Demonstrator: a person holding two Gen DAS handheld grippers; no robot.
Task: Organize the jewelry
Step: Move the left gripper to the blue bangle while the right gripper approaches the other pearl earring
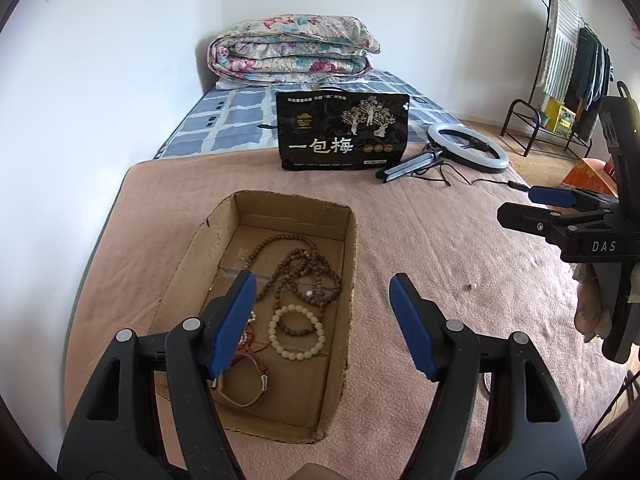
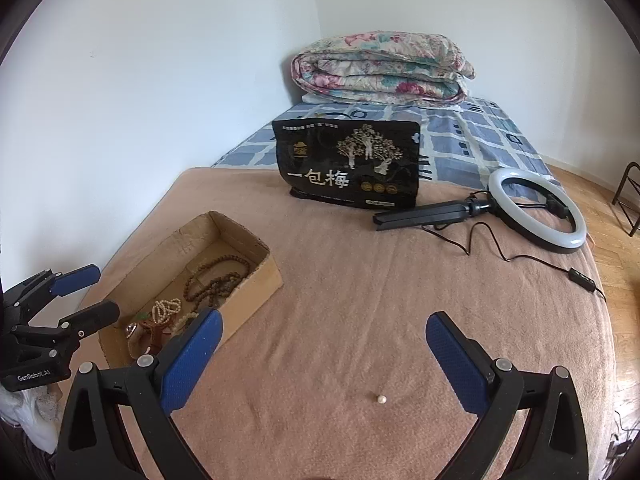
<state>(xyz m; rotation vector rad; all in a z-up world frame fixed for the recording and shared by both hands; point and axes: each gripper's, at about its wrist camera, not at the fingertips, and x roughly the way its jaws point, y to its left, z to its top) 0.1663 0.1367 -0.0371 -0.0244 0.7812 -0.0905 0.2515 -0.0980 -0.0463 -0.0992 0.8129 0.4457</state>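
Observation:
An open cardboard box (image 1: 348, 240) lies on the pink blanket and holds brown bead necklaces (image 1: 304, 272), a white bead bracelet (image 1: 297, 334) and red cord pieces (image 1: 248, 354). My left gripper (image 1: 324, 292) is open and empty, over the box's near right part. The box also shows in the right wrist view (image 2: 260, 280), with the left gripper (image 2: 86, 292) beside it. My right gripper (image 2: 324, 330) is open and empty above the blanket. A small pale bead (image 2: 381, 399) lies loose on the blanket between its fingers; it also shows in the left wrist view (image 1: 471, 286).
A black snack bag (image 2: 352, 164) stands behind the box. A ring light (image 2: 536, 208) with its cable lies to the right. A folded floral quilt (image 2: 380, 68) sits at the far end of the bed. A clothes rack (image 1: 568, 80) stands on the floor at right.

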